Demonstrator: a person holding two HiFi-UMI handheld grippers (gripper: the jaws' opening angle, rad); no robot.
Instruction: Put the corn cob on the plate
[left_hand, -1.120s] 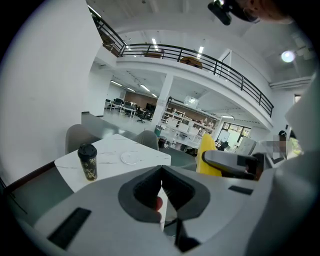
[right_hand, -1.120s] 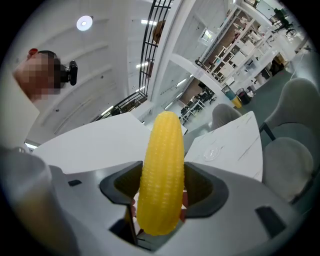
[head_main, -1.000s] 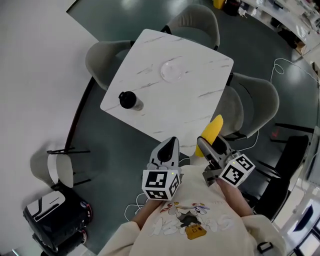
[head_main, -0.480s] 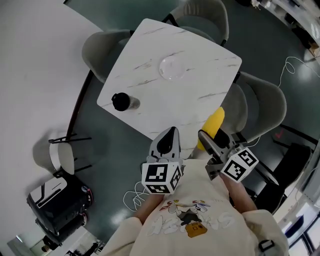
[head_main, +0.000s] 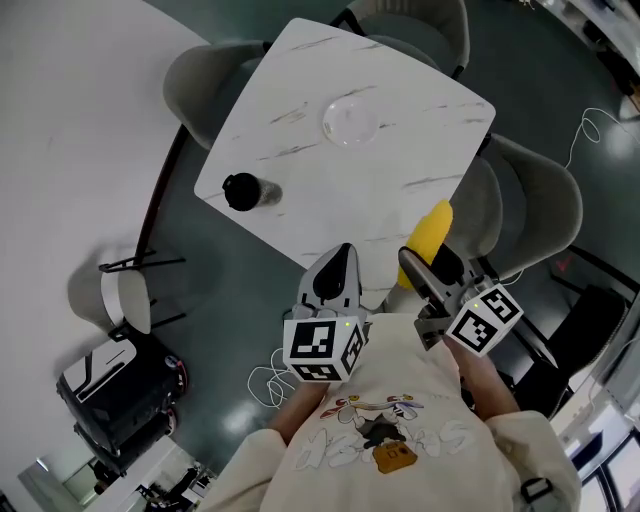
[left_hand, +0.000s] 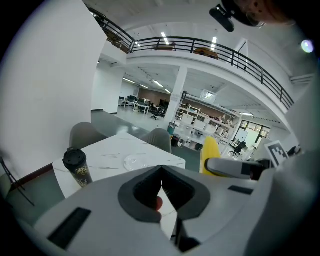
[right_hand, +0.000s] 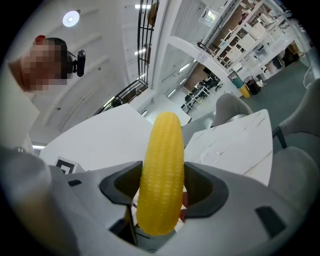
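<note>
1. The table (head_main: 400, 150), white with grey veining, is standing ahead of the person, with grey chairs (head_main: 540, 200) ringing its far, left and right sides.
2. The plate (head_main: 350, 122), clear glass, is lying bare toward the far middle of the table and is showing only faintly against the top.
3. The cup (head_main: 243, 191), black-lidded, is standing by the table's left edge, well apart from the plate.
4. The right gripper (head_main: 428, 268) is hanging at the table's near right edge, its jaws clamping the lower part of the corn cob (head_main: 430, 235) from both sides.
5. The left gripper (head_main: 340, 272) is hovering just left of it, jaws pressed together with nothing between them.
6. The corn cob is sticking forward out of the right jaws, in the air, well short of the plate.
7. Assessment: the carry is in hand.
   - The reach needs to go far and slightly left, passing clear of the cup.
   - The cob should be lowered flat inside the rim before the jaws are parted, since a rounded cob is liable to roll off glass.
8. Writing: none is reading legibly. The gripper cubes are bearing square black-and-white markers only, and the cup's pattern is too small to tell.
</note>
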